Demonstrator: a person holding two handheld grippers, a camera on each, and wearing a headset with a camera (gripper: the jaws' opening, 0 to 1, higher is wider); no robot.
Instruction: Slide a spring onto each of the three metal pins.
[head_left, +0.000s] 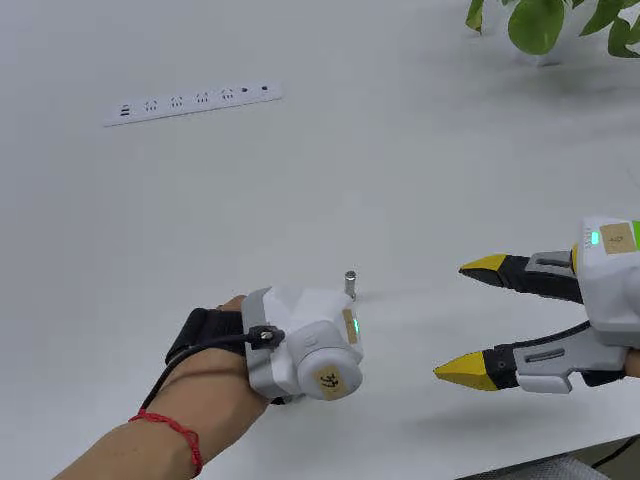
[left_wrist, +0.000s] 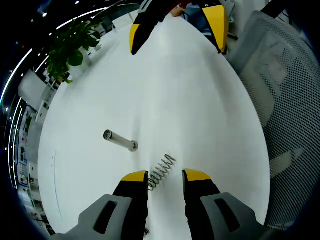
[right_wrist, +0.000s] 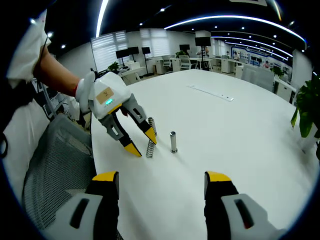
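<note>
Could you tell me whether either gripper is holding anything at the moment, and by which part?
Nothing looks gripped. The left gripper is open, its jaws straddling one end of the spring without closing on it; the right gripper is open and empty.

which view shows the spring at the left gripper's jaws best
Left gripper view: the spring is close up between the open jaws of the left gripper, coils clear. The right gripper view shows it small, at that gripper's tips beside the pin. In the head view the left gripper's body hides it.
</note>
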